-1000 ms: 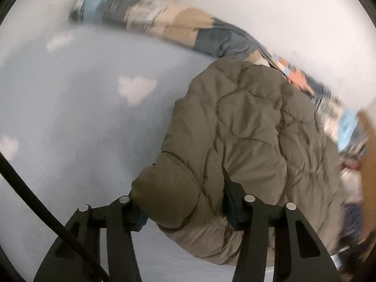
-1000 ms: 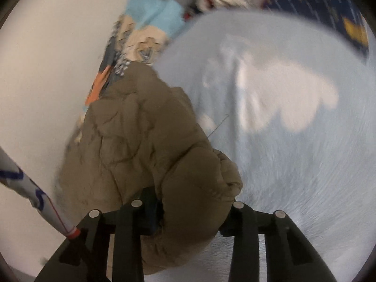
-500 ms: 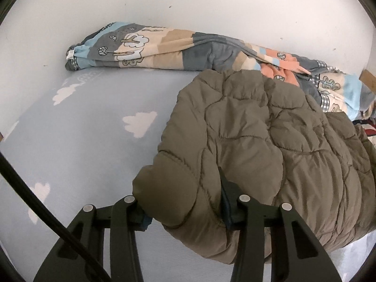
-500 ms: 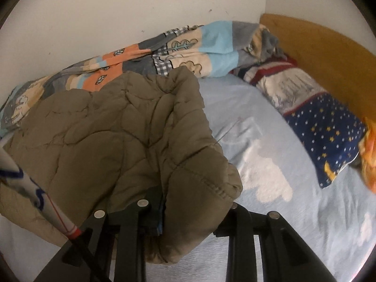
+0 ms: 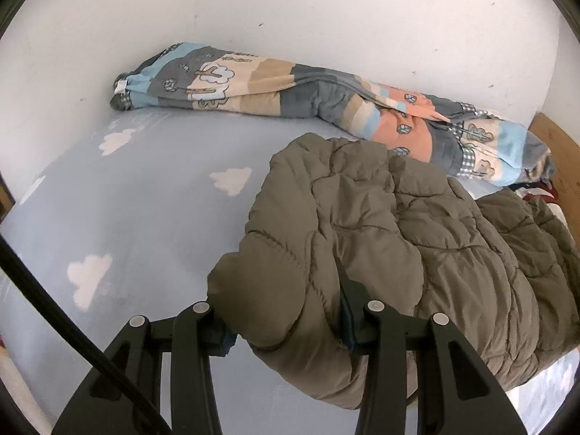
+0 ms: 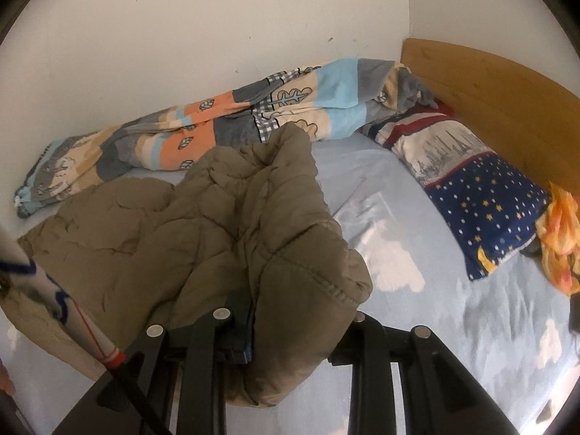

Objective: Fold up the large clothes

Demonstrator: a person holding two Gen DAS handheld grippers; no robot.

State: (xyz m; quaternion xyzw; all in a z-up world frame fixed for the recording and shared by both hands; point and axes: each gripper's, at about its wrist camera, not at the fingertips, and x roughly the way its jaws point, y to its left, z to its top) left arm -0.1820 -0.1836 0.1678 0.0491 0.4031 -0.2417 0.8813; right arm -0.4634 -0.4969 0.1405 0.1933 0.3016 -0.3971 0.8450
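An olive quilted puffer jacket (image 5: 398, 239) lies bunched on a light-blue bed sheet (image 5: 127, 217) printed with white clouds. My left gripper (image 5: 286, 330) is shut on a thick padded edge at the jacket's left end, and the fabric bulges out between and below the fingers. In the right wrist view the same jacket (image 6: 217, 217) spreads to the left. My right gripper (image 6: 295, 330) is shut on its hemmed right corner, which hangs folded over the jaws. Both gripped ends are held up off the sheet.
A rolled patchwork quilt (image 5: 290, 94) lies along the white wall behind the jacket. A star-print pillow (image 6: 478, 188), an orange cloth (image 6: 558, 224) and a wooden headboard (image 6: 489, 83) are at the right. A black cable (image 5: 54, 311) crosses the left view's lower corner.
Both grippers have risen and pulled back with the jacket ends in them, and the right one has rolled. More of the wall, quilt and pillow shows now.
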